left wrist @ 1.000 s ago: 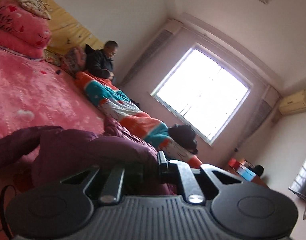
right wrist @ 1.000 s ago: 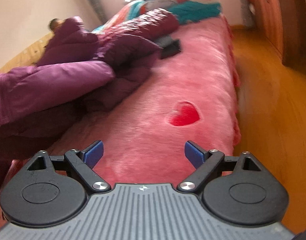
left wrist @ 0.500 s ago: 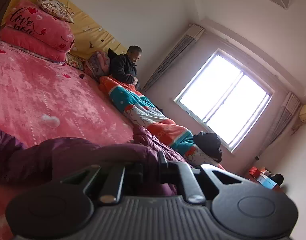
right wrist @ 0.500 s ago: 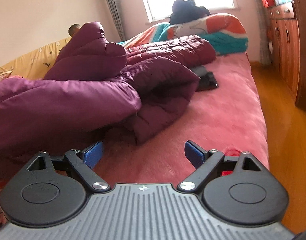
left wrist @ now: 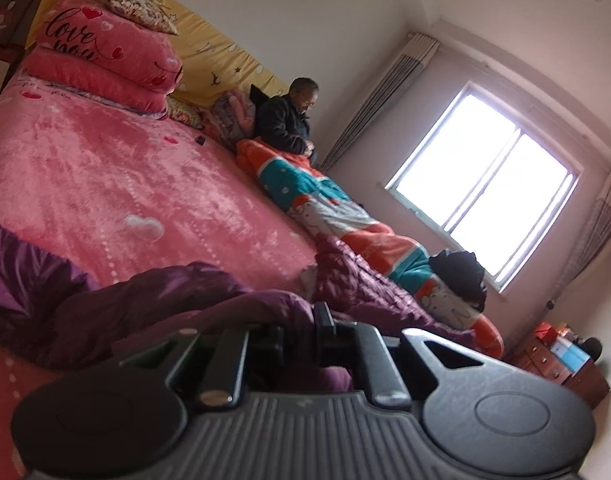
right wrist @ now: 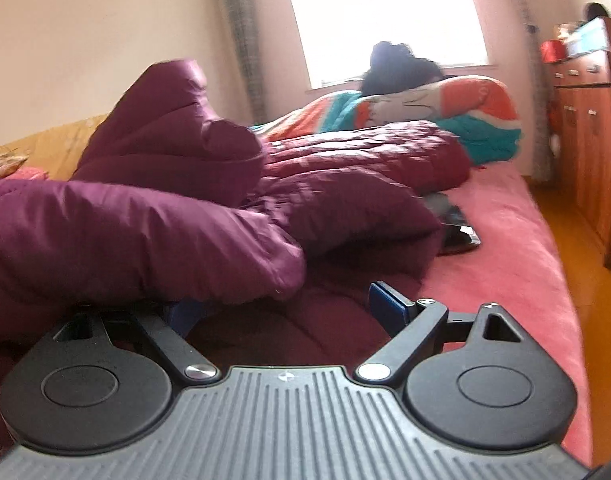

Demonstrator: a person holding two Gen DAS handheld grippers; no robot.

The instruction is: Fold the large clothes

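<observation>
A large purple padded jacket lies bunched on the pink bed, one puffy sleeve folded over its darker quilted body. My left gripper is shut on a fold of the jacket, low over the blanket. My right gripper is open at the jacket's near edge. The quilted fabric lies between its blue pads, and the sleeve hides most of the left one.
A person sits at the bed head beside a colourful quilt. Pink pillows are stacked at the headboard. A dark flat object lies by the jacket. A wooden cabinet and floor are on the right.
The right gripper swung left from bare blanket up to the jacket, so fabric now sits between its pads. The left gripper sank lower with its fold, still shut.
</observation>
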